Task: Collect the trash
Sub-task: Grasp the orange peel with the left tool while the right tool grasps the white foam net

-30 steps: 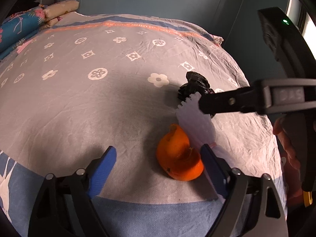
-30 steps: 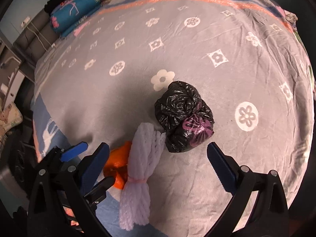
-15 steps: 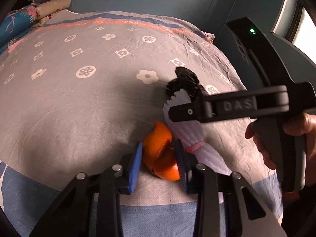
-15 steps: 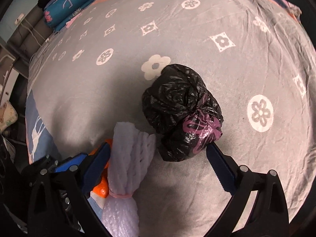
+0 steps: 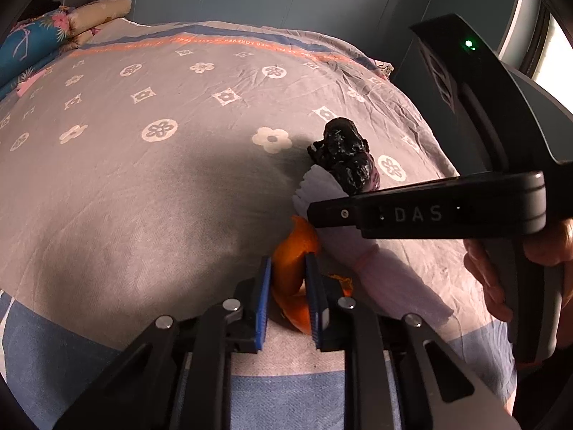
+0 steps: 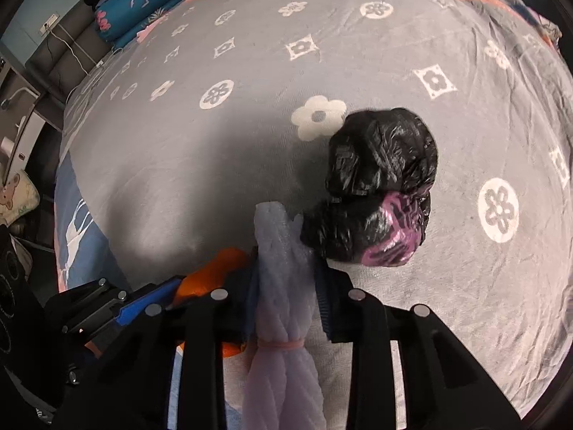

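Note:
Three pieces of trash lie near the front edge of the bed. My left gripper (image 5: 286, 268) is shut on an orange peel (image 5: 292, 261), which also shows in the right wrist view (image 6: 215, 276). My right gripper (image 6: 286, 276) is shut on a white foam net bundle (image 6: 279, 272) tied with a pink band; the bundle also shows in the left wrist view (image 5: 379, 272). A crumpled black plastic bag (image 6: 379, 179) with a purple patch lies just beyond the foam, touching its tip, and also shows in the left wrist view (image 5: 345, 157).
The bed has a grey cover (image 6: 250, 143) with white flower prints. Folded blue and beige bedding (image 5: 43, 39) lies at the far left. The bed's blue front edge (image 5: 286, 394) is right below my grippers. A dark wall and a window (image 5: 537, 36) stand to the right.
My left gripper has closed tighter on the orange peel. My right gripper has moved left from around the black bag and shut on the foam net bundle.

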Action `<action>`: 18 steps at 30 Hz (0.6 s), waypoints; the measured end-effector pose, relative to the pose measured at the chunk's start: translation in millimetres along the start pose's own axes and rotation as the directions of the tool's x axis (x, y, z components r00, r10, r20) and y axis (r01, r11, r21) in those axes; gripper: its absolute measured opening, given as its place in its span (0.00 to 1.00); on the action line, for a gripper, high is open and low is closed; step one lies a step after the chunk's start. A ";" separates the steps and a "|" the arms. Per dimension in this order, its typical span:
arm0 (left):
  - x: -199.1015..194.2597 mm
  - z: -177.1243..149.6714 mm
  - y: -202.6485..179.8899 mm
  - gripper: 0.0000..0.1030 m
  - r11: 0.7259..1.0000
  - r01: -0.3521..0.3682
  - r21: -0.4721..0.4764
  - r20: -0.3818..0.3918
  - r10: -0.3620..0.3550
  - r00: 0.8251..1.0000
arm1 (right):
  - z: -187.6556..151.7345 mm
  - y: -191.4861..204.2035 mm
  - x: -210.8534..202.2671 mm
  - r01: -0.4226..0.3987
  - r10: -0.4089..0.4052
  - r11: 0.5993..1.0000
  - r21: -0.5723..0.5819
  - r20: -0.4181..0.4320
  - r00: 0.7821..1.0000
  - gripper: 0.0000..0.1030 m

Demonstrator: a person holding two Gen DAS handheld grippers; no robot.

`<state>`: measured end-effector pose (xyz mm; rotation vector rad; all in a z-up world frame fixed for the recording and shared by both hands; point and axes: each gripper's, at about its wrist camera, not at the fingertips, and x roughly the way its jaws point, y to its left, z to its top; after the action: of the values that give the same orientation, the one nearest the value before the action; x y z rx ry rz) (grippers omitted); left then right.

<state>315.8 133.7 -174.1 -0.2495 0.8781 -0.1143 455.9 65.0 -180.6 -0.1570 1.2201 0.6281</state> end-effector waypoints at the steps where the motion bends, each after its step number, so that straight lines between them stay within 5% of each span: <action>1: -0.2 -0.3 0.0 0.16 1.000 0.000 0.000 0.000 0.000 1.000 | -0.5 0.2 -1.1 -0.001 0.001 1.000 0.001 0.001 1.000 0.25; 18: -22.6 0.3 -1.6 0.14 0.998 0.061 -0.017 0.037 -0.060 0.997 | -32.6 -36.6 -66.3 -0.009 0.001 0.997 0.082 0.096 0.995 0.24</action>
<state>301.7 136.8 -156.6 -0.2948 0.8357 -0.1578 435.1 -3.5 -139.8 -0.0546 1.1521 0.5823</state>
